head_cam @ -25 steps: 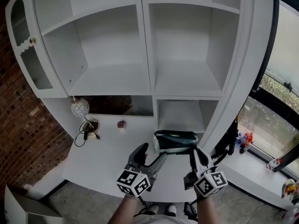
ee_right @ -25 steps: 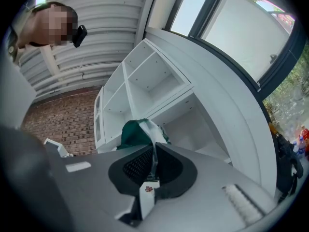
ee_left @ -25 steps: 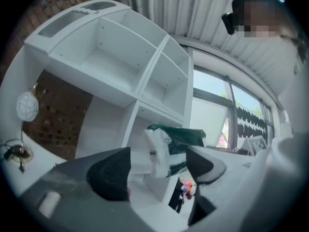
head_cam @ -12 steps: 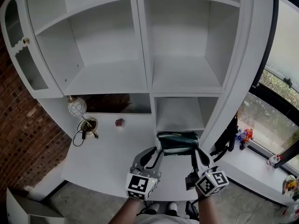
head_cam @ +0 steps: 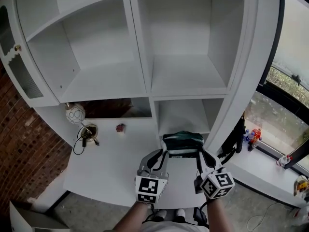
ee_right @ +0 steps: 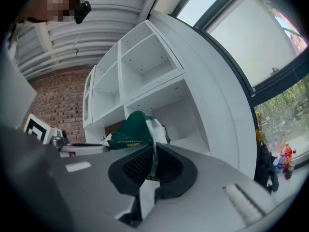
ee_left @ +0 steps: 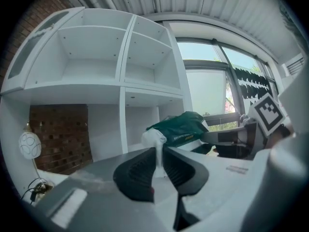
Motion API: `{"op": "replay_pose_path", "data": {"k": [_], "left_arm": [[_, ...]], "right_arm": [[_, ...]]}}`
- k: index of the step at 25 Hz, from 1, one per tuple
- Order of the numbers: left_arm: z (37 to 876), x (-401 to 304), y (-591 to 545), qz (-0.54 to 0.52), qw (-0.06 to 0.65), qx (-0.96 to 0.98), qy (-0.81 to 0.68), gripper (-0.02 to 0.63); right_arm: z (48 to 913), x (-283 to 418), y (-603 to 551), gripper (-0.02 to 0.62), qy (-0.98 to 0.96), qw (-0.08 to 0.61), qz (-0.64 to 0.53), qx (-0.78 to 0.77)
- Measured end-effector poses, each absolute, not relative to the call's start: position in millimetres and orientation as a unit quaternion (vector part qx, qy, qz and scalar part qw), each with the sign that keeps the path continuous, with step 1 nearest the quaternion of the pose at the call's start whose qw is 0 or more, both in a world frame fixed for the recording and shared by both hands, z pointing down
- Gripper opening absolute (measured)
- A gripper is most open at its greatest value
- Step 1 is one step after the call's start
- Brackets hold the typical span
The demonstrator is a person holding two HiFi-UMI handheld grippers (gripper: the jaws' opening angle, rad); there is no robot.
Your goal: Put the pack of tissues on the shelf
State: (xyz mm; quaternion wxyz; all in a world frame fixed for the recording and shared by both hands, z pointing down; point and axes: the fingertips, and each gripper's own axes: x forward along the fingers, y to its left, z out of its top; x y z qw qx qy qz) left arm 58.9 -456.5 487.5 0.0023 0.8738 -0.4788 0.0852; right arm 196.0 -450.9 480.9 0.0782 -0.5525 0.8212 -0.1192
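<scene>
The grasp is being finished, and the lift to the shelf unit [head_cam: 140, 81] comes next. The pack of tissues [head_cam: 182, 142] lies between the two grippers over the worktop [head_cam: 111, 161], just in front of the low right compartment [head_cam: 186, 117]; whether it rests on the worktop or hangs just clear I cannot tell. The left gripper [head_cam: 161, 155] has just been closing its jaws, which now pinch the white film at the pack's left end. The right gripper [head_cam: 201, 156] is clamped on the film at the right end. Both point about level toward the shelf, side by side, marker cubes facing the person. The next move probably calls for raising both hands together and evenly, since thin film may slip or tear.
</scene>
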Motion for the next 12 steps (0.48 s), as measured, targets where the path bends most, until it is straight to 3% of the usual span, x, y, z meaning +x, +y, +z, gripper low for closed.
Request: {"op": "replay_pose_path", "data": {"k": [12], "left_arm": [[493,84,-530,0.112,-0.01,0.867,-0.485,0.055]], "right_arm": [[489,216,-515,0.008,0.817,0.013,-0.092,-0.569]]}}
